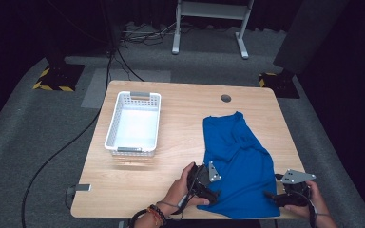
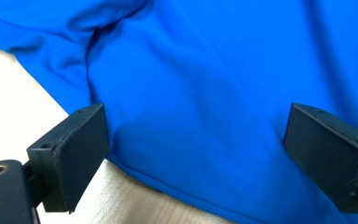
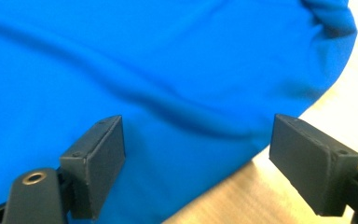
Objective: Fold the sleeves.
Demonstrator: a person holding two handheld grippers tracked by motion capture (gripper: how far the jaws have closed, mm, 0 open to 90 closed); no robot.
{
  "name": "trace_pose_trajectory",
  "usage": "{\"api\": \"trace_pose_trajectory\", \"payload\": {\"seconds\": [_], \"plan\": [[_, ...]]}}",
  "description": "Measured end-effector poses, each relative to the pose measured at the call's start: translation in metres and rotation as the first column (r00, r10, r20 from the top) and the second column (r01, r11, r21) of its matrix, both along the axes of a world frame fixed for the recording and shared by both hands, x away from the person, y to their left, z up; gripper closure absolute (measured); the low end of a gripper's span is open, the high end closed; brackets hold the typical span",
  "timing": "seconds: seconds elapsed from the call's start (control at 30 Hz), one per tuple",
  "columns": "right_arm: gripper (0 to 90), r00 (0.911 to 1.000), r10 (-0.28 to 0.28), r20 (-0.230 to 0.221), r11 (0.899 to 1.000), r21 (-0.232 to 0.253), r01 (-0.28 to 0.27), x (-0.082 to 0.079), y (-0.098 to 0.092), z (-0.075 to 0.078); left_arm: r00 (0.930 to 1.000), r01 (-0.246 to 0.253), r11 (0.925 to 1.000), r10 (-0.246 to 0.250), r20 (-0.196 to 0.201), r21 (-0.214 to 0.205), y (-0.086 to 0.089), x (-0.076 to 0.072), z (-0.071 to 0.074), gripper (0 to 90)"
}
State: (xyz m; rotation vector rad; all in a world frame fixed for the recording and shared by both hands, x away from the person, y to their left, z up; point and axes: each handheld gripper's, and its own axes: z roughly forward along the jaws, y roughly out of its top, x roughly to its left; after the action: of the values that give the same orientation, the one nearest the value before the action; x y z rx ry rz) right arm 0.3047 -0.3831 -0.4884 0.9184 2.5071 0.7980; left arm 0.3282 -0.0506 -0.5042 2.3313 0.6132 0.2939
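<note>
A blue shirt (image 1: 237, 166) lies spread on the right half of the wooden table (image 1: 171, 142), its hem at the near edge. My left gripper (image 1: 214, 195) is at the shirt's near left hem; in the left gripper view its jaws stand wide apart over the blue cloth (image 2: 200, 93), pressing nothing. My right gripper (image 1: 272, 196) rests at the near right corner of the shirt. In the right gripper view the blue cloth (image 3: 168, 70) lies under the open gripper (image 3: 198, 161), with bare table at the right.
A white slotted basket (image 1: 119, 116) stands on the left part of the table. A round cable hole (image 1: 225, 98) is near the far edge. Beyond the table are cables on grey carpet and a white stand's legs (image 1: 209, 28).
</note>
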Motion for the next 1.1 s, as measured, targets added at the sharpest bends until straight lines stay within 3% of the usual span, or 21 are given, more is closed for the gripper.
{"api": "trace_pose_trajectory", "payload": {"seconds": [0.07,0.27,0.37,0.43,0.6,0.73,0.8,0.83,0.9,1.0,1.1], "plan": [[18.7,1.0000,-0.006,-0.004,1.000,0.012,0.006,-0.003,-0.003,-0.001,0.9996,-0.020,0.9998,0.020,0.020,0.009,0.004,0.000,0.000,6.8],[18.1,0.9997,-0.023,-0.004,1.000,0.018,0.023,-0.011,-0.008,-0.002,0.9976,-0.068,0.9976,0.068,0.013,0.007,0.028,-0.006,0.000,6.8],[17.4,0.9999,-0.006,-0.013,1.000,0.017,0.006,-0.011,-0.004,-0.001,0.9947,-0.100,0.9950,0.100,-0.027,-0.002,0.037,-0.012,0.000,6.8],[17.4,0.9997,0.021,-0.016,1.000,0.011,-0.020,-0.008,0.002,-0.001,0.9945,-0.095,0.9955,0.095,-0.044,-0.002,0.040,-0.017,0.000,6.8],[17.4,0.9993,0.037,0.005,0.999,0.003,-0.037,0.005,0.013,0.009,0.9966,-0.082,0.9960,0.082,0.001,0.036,0.037,-0.021,0.005,7.1],[18.0,0.9995,0.009,0.031,1.000,-0.028,-0.008,0.023,0.022,0.015,0.9947,-0.102,0.9948,0.101,0.014,0.007,0.026,0.000,0.015,7.5],[19.0,0.9992,-0.025,0.031,0.999,-0.027,0.026,0.035,0.026,0.015,0.9916,-0.110,0.9933,0.107,0.073,0.035,0.017,0.012,0.020,7.8],[19.8,0.9987,-0.040,0.033,0.999,-0.020,0.041,0.041,0.027,0.015,0.9896,-0.121,0.9921,0.118,0.082,0.032,0.013,0.018,0.021,8.6],[20.9,0.9964,-0.083,0.020,0.997,0.002,0.083,0.051,0.029,0.014,0.9871,-0.136,0.9905,0.133,0.088,0.023,0.006,0.031,0.023,9.4],[20.9,0.9930,-0.118,0.007,0.993,0.016,0.118,0.062,0.034,0.010,0.9839,-0.151,0.9870,0.144,0.106,0.055,-0.003,0.048,0.022,9.8],[20.5,0.9928,-0.120,-0.006,0.993,0.019,0.120,0.065,0.040,0.003,0.9823,-0.170,0.9821,0.162,0.095,0.081,-0.008,0.059,0.015,9.8]]}}
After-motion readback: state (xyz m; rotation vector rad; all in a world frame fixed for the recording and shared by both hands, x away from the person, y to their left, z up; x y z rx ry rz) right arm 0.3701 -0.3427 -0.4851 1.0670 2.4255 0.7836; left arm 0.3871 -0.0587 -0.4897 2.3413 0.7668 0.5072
